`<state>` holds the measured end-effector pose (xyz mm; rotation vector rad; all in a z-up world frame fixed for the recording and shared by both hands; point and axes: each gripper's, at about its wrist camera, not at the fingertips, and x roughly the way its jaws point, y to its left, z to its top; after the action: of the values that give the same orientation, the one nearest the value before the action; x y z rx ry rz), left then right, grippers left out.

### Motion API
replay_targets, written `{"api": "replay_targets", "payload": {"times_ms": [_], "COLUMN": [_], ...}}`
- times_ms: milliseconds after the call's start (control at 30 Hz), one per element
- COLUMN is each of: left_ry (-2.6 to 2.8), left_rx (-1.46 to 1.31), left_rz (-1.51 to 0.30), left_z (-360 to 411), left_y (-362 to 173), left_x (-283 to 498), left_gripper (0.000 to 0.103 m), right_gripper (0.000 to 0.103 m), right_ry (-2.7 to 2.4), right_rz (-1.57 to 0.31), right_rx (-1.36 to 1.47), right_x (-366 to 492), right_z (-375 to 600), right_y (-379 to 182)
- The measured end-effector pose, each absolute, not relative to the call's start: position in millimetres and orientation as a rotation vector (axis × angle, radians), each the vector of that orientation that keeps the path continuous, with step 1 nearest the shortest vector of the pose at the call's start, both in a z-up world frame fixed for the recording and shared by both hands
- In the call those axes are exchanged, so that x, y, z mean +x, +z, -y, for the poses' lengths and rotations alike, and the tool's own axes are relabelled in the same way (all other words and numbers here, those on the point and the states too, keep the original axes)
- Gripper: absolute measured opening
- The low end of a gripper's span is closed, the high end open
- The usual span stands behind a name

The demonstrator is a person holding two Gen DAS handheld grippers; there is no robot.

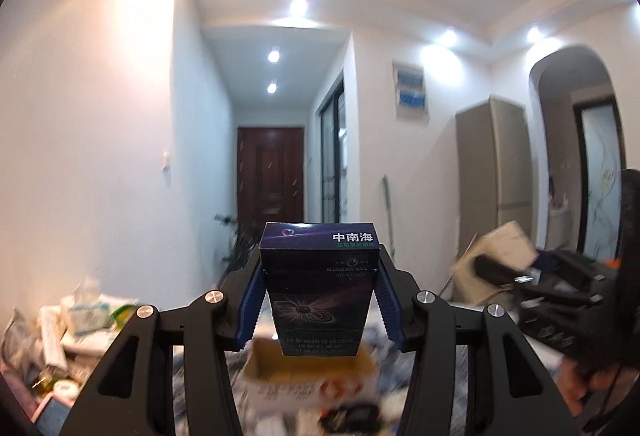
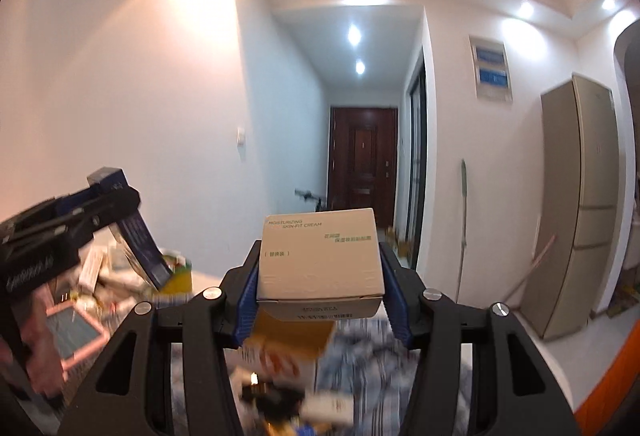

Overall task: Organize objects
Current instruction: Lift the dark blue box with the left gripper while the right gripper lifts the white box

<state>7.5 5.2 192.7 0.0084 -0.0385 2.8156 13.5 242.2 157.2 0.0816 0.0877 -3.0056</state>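
Observation:
My left gripper (image 1: 319, 276) is shut on a dark blue cigarette pack (image 1: 318, 288) and holds it upright above an open cardboard box (image 1: 308, 368) on the table. My right gripper (image 2: 320, 276) is shut on a white skin cream box (image 2: 320, 264), held above the same cardboard box (image 2: 288, 340). In the right wrist view the left gripper (image 2: 100, 211) with its blue pack (image 2: 140, 248) is at the left. In the left wrist view the right gripper (image 1: 560, 288) with its pale box (image 1: 496, 260) is at the right, blurred.
A patterned blue and white cloth (image 2: 368, 356) covers the table. A heap of packets and boxes (image 1: 68, 328) lies at the left, with a pink-framed tablet (image 2: 76, 332). Small items (image 2: 296, 400) lie in front of the cardboard box. A fridge (image 2: 580, 203) stands at the right.

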Motion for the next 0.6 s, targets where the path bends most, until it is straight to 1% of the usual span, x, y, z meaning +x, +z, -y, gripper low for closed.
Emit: {"api": "replay_targets", "payload": {"times_ms": [100,167,233,300,367,433,600], "left_ry": [2.741,2.741,2.759,2.763,2.774,2.798,2.831], "left_rx": [-0.047,-0.017,0.016,0.003,-0.015,-0.028,-0.116], "left_rz": [0.124,0.126,0.138,0.192,0.206,0.194,0.106], "left_z": [-9.1,-12.7,-12.6,-5.7,1.4,7.0,4.7], "left_y": [217.8,227.0,231.9,232.3,226.9,216.9,198.5], "left_x": [-2.7,-7.6,-15.9,-31.2,-43.4,-51.5,-75.7], "left_gripper": [0.053,0.053,0.053,0.053,0.053,0.053,0.053], "right_gripper": [0.052,0.052,0.052,0.052,0.052,0.052,0.052], "right_ry": [-3.026,-3.007,-3.019,-3.008,-2.985,-2.975,-2.997], "right_rz": [-0.083,-0.052,0.012,0.077,0.129,0.142,0.047], "right_rx": [0.063,0.043,0.008,-0.003,-0.014,-0.028,0.007], "right_x": [-1.5,-11.1,-19.4,-28.9,-35.3,-39.5,-62.0], "right_z": [-228.6,-223.3,-222.9,-223.1,-224.0,-223.7,-211.7], "right_y": [187.7,205.9,219.5,227.9,227.3,217.6,185.7]}}
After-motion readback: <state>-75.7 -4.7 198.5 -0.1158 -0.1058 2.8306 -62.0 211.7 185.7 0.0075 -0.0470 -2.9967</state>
